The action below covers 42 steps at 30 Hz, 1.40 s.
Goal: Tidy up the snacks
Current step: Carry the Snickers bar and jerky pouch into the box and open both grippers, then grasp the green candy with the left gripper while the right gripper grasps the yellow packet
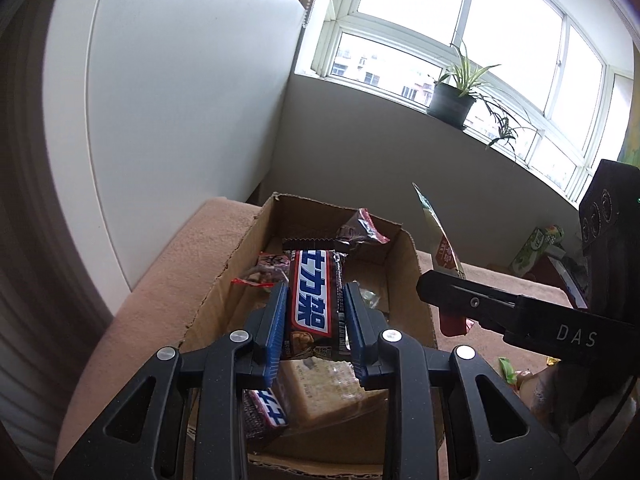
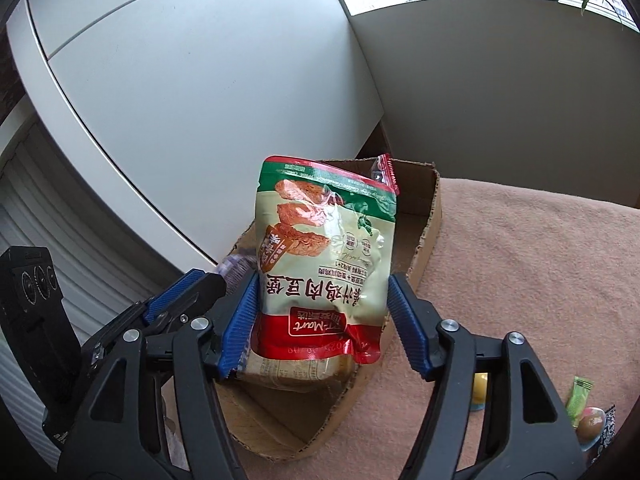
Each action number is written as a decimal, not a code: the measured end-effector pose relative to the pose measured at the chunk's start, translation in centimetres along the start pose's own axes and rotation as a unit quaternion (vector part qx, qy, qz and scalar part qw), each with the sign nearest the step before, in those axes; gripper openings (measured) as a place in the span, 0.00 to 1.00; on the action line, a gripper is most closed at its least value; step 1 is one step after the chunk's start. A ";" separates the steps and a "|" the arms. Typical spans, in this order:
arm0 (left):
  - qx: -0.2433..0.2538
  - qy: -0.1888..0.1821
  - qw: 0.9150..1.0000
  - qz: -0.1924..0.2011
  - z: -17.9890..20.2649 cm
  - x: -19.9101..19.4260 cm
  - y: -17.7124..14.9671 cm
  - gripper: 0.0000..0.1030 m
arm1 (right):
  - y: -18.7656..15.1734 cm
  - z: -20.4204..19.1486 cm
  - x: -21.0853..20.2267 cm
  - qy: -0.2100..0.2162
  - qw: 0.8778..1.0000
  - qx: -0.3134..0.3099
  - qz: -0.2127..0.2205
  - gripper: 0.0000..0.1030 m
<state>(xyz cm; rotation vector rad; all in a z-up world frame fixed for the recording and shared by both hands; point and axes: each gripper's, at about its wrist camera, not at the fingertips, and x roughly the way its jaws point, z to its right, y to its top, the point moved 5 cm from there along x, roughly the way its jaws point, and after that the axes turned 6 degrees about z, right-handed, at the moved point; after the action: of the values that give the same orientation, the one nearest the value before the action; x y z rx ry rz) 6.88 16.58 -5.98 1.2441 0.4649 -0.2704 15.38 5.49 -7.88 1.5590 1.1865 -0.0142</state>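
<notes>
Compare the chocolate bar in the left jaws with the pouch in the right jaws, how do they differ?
The chocolate bar is narrow and dark brown; the pouch is wide, cream with red and green bands. The bar's jaws press both its sides; the pouch's right side shows a gap. Both hang above the cardboard box.

Chocolate bar (image 1: 313, 300), brown wrapper: white Chinese characters on a blue band, reading 士力架.

Second bar (image 1: 267, 410) lower in the box: same blue band, only part of the lettering shows.

Right hand-held gripper (image 1: 442, 292), black body: "DAS" in pale letters, cut off at the frame edge.

Pouch (image 2: 324, 264), cream, red and green, seen upside down: "RT-Mart" on the red band, large Chinese characters above it; a printed date too faint to read.
</notes>
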 end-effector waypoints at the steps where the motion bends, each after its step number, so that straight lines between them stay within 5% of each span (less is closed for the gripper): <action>1: -0.004 0.003 1.000 0.001 -0.3 0.0 0.0 0.26 | 0.0 0.1 0.1 -0.004 1.000 -0.001 0.001 0.73; 6: -0.017 0.013 1.000 0.006 -1.4 -0.3 0.2 0.46 | 0.5 0.8 -0.2 -0.012 1.000 0.004 0.012 0.84; 20: -0.008 0.000 1.000 0.012 0.0 -0.8 0.0 0.46 | 0.1 4.2 -5.0 -0.059 0.998 -0.004 0.031 0.87; 30: 0.058 -0.047 0.997 0.001 6.9 -1.0 -1.8 0.46 | -2.0 10.9 -11.1 -0.110 0.993 0.016 0.034 0.87; 42: 0.134 -0.117 0.982 -0.065 16.4 0.8 -6.6 0.46 | -5.2 20.9 -17.0 -0.211 0.976 0.043 0.025 0.87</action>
<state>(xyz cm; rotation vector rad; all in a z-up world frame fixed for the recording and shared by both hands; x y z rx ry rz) 7.82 -0.99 -7.93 1.4238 0.3125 -0.5998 15.04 -21.93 -9.91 1.5637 0.8201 -0.3514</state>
